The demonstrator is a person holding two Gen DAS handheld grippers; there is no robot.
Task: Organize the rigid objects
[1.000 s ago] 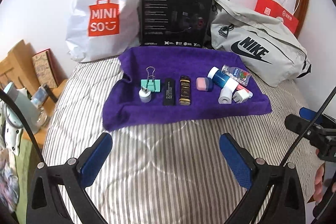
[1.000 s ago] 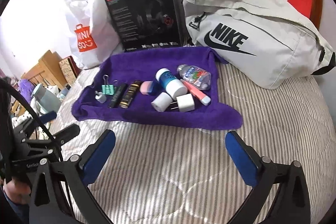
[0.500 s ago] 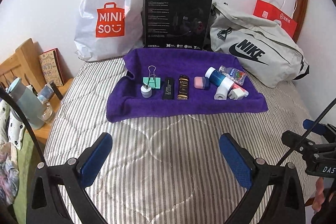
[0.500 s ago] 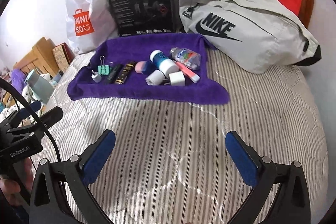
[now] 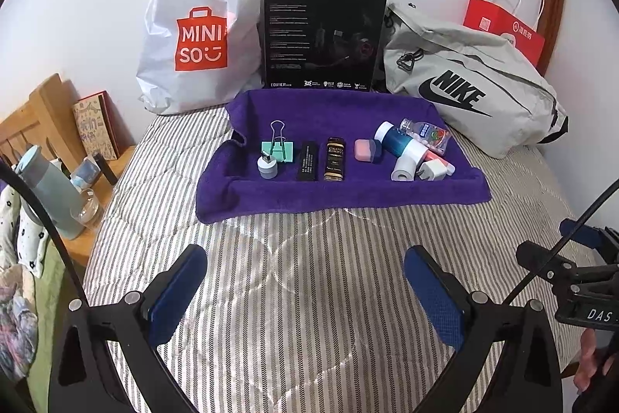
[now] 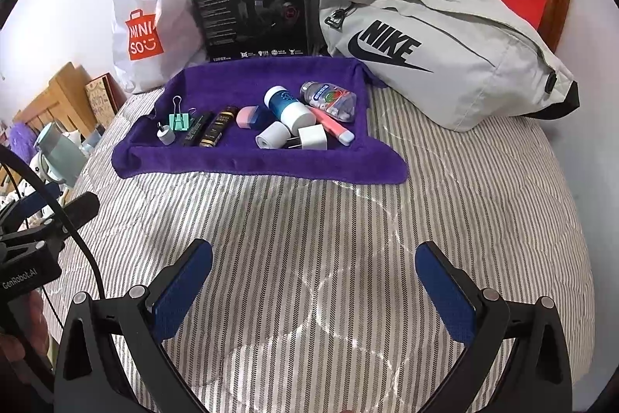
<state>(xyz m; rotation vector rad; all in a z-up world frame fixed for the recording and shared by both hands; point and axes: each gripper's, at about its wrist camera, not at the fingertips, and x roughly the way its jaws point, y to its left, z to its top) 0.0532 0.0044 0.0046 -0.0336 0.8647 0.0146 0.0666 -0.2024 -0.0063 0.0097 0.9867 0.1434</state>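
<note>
Binder clip (image 5: 279, 149), black tube (image 5: 307, 165), gold-labelled bottle (image 5: 334, 163), pink eraser (image 5: 365, 149), white charger (image 5: 431, 170) lined left to right on purple towel (image 5: 340, 194). Left gripper (image 5: 305, 291), right gripper (image 6: 313, 287) spread wide, empty, above striped bedspread (image 6: 309, 239).

On purple towel (image 5: 340, 192) — 1 mint binder clip (image 5: 277, 150); 1 small grey plug adapter (image 5: 267, 167); 1 black bar (image 5: 307, 160); 1 dark gold-lettered tube (image 5: 335, 158); 1 pink-and-blue eraser (image 5: 366, 150); 1 blue-and-white bottle (image 5: 398, 143); 1 clear candy container (image 5: 425, 135); 1 white roll (image 5: 403, 170); 1 white charger plug (image 5: 432, 170); 1 pink-and-white stick (image 6: 333, 126).

Behind towel — 4 items: 1 Miniso bag (image 5: 201, 37), 1 black box (image 5: 323, 33), 1 Nike bag (image 5: 472, 84), 1 red paper bag (image 5: 505, 26).
</note>
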